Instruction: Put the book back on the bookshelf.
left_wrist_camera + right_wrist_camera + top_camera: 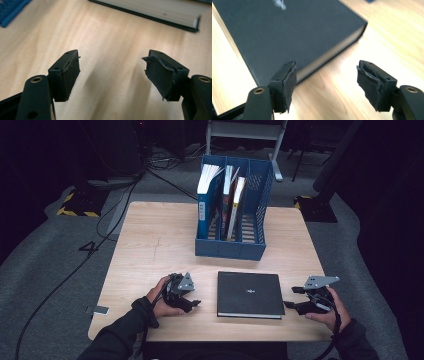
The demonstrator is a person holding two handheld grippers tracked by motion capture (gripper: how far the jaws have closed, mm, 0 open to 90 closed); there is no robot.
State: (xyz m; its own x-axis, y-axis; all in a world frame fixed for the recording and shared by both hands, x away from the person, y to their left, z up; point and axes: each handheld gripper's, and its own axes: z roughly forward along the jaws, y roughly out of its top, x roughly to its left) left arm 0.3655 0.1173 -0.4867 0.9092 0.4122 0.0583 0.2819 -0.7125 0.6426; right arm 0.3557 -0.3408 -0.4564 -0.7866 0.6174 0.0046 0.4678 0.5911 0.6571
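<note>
Between both grippers' spread, empty jaws, black book (250,294), white emblem unreadable.

Left claw (192,303) low, jaws wide apart, right claw (290,305) likewise, both empty

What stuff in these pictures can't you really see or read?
- Black book: the small white mark on its cover is too tiny in the high view and blurred in the right gripper view.
- Books in the blue file rack: their covers are hidden by the rack's dividers and walls in the high view.
- Blue binder: its spine label is too small to read.
- Room behind the table: too dark to make out.
</note>
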